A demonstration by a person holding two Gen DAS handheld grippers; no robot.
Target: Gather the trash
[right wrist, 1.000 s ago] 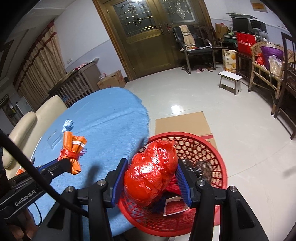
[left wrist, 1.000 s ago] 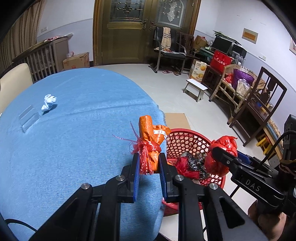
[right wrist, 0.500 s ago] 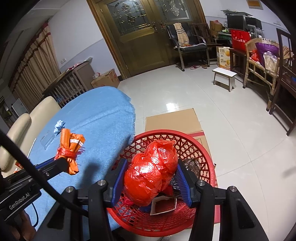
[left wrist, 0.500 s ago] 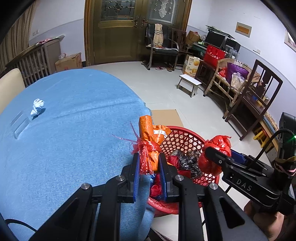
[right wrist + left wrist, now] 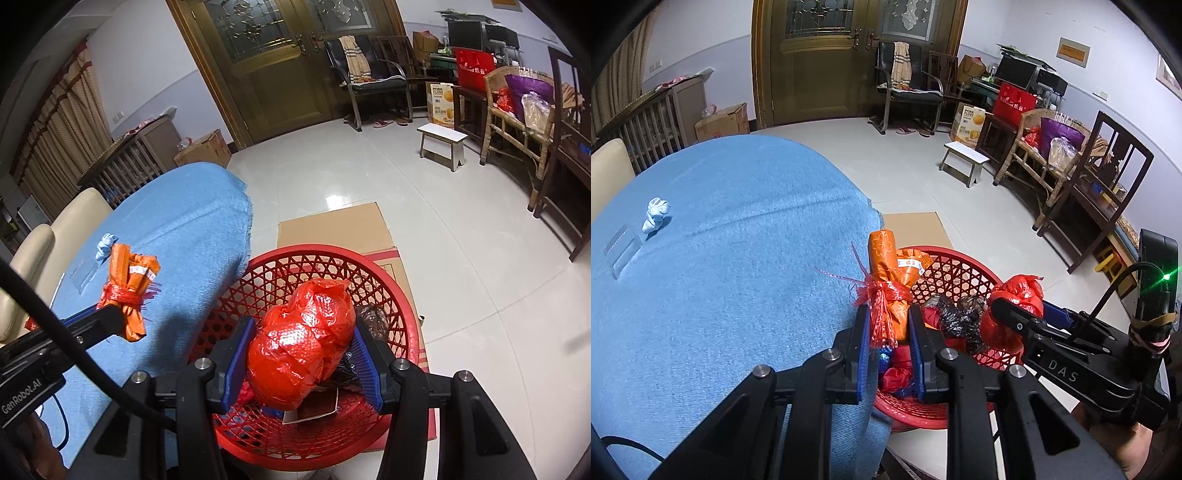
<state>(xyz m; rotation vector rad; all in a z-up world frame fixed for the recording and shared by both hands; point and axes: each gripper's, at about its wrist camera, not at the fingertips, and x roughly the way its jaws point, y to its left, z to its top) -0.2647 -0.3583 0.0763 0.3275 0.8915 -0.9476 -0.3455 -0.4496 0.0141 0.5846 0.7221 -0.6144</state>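
The blue tabletop (image 5: 720,295) ends at the red basket (image 5: 399,295) on the floor. Directly above the basket, the right gripper (image 5: 301,354) has its fingers clamped around a crumpled red bag (image 5: 303,343). At its nine o'clock, over the table edge, the left gripper (image 5: 886,332) pinches an upright orange bundle (image 5: 892,280), so the right is nearer to dropping its load.

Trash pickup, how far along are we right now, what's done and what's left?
Done: the red basket already holds black and red wrappers. In hand: the left gripper is shut on an orange bundle at the table edge, and the right gripper holds a red bag over the basket, neither dropped yet. Left: a crumpled white scrap on the blue tablecloth.
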